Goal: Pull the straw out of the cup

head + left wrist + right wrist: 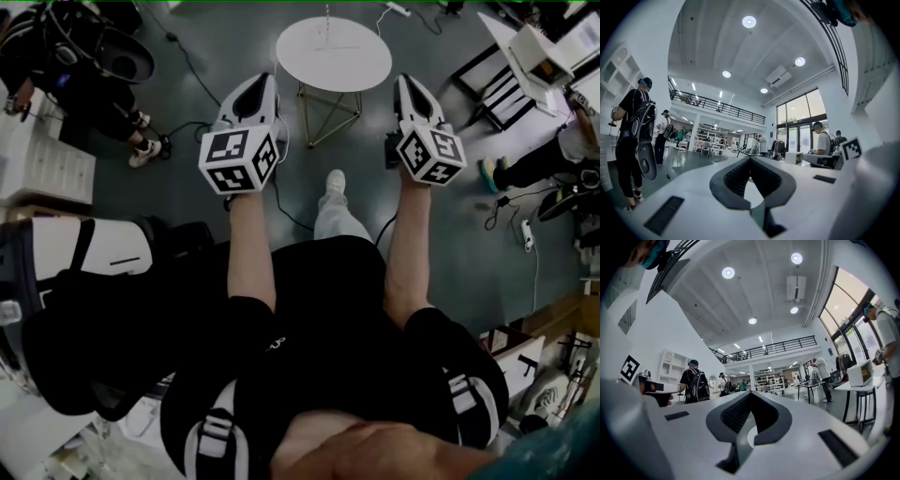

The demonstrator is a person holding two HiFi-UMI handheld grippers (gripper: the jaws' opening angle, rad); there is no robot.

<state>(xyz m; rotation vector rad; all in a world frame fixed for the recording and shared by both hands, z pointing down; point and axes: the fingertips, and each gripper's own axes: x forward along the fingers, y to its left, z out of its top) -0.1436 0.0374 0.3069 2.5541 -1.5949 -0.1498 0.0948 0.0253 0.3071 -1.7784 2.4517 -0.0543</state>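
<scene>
No cup or straw is clear in any view. A small round white table (361,66) stands ahead of me on the floor, and a thin upright thing (327,21) on it is too small to identify. I hold both grippers up at chest height, short of the table. The left gripper (255,79) and the right gripper (411,81) point forward with their marker cubes toward me. In the left gripper view the left gripper (750,158) has its jaws together, with nothing between them. The right gripper (751,393) looks the same, pointing into the hall.
Black cables (187,66) run over the dark floor around the table. White shelving (37,159) stands at the left and a desk with a box (534,52) at the upper right. People stand around, one with a backpack (633,136).
</scene>
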